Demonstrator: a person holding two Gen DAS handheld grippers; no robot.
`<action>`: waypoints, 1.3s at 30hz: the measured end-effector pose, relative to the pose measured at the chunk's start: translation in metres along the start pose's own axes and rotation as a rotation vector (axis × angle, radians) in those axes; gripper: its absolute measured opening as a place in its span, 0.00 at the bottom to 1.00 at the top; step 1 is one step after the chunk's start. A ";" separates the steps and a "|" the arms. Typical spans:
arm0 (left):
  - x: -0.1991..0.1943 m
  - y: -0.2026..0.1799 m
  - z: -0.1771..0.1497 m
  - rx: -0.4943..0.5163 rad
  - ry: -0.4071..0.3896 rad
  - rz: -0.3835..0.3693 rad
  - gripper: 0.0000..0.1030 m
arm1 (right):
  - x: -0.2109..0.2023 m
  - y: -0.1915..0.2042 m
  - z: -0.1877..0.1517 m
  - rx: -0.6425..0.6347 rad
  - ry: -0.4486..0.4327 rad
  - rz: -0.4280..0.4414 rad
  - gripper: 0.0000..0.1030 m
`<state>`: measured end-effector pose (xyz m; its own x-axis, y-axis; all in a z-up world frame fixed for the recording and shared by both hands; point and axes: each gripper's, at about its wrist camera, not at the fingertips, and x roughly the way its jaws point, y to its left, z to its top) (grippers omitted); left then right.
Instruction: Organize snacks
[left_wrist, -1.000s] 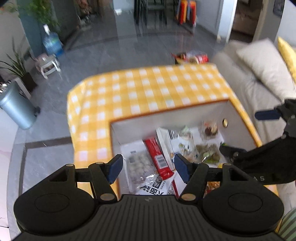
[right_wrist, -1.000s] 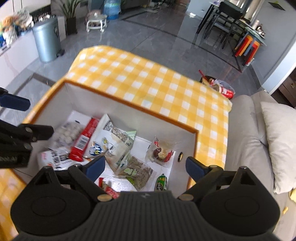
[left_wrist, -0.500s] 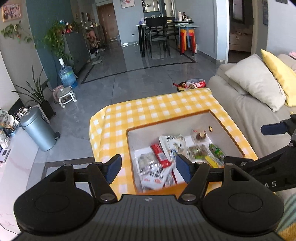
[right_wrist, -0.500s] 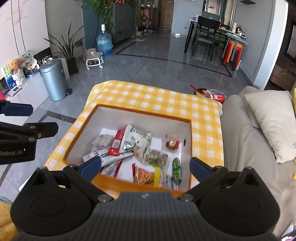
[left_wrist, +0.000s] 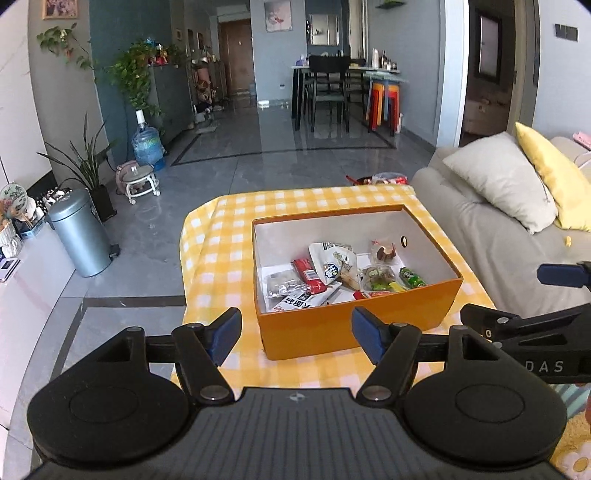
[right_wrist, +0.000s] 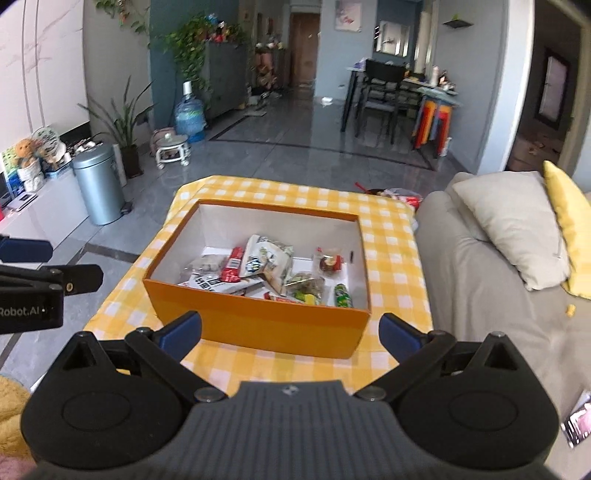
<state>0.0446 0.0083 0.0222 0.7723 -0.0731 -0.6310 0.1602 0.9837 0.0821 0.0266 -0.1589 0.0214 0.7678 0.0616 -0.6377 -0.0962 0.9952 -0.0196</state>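
Snacks (left_wrist: 332, 269) overlap in the box (right_wrist: 258, 325), near wall hiding some; both tools gape empty.

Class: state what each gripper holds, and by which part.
Nothing is held. The left gripper and right gripper are both open and empty, short of the orange box.

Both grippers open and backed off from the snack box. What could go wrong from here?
1. The orange box sits near the table's front edge on a loose checked cloth; a nudge might slide it off.
2. Snacks overlap: the red bar lies against the white pouch, so a grasp may catch both.
3. The left gripper and right gripper are close together; a simultaneous reach could collide.
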 end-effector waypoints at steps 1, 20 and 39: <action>-0.001 0.000 -0.003 0.000 -0.007 0.009 0.80 | -0.002 0.000 -0.004 0.006 -0.014 -0.007 0.96; 0.024 -0.015 -0.024 -0.023 0.032 0.038 0.83 | 0.011 0.004 -0.028 0.061 -0.088 -0.037 0.96; 0.028 -0.017 -0.024 -0.022 0.063 0.048 0.83 | 0.014 0.001 -0.027 0.071 -0.076 -0.040 0.96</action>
<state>0.0484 -0.0062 -0.0155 0.7386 -0.0161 -0.6740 0.1098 0.9892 0.0967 0.0200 -0.1588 -0.0082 0.8160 0.0245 -0.5776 -0.0215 0.9997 0.0120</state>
